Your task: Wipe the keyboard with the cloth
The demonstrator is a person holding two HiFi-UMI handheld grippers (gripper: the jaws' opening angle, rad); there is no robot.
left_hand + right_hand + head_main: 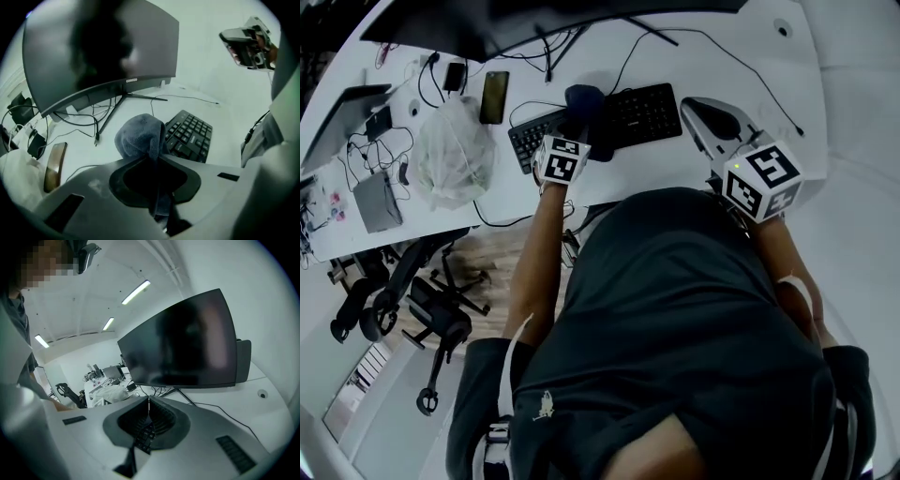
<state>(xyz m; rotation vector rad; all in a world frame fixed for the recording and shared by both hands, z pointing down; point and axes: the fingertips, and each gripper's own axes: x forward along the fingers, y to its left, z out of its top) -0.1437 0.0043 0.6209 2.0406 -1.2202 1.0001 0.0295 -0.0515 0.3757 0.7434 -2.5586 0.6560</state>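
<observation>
Over the keyboard (647, 114) on the desk (661, 169), your left gripper (152, 154) pinches the bunched cloth (138, 136) while your right gripper (148, 401) hangs closed and empty, so a hard stroke may shove the unbraced keyboard

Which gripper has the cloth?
The left gripper: its jaws are shut on the bunched dark blue cloth by the black keyboard. The right gripper is shut, empty.
</observation>
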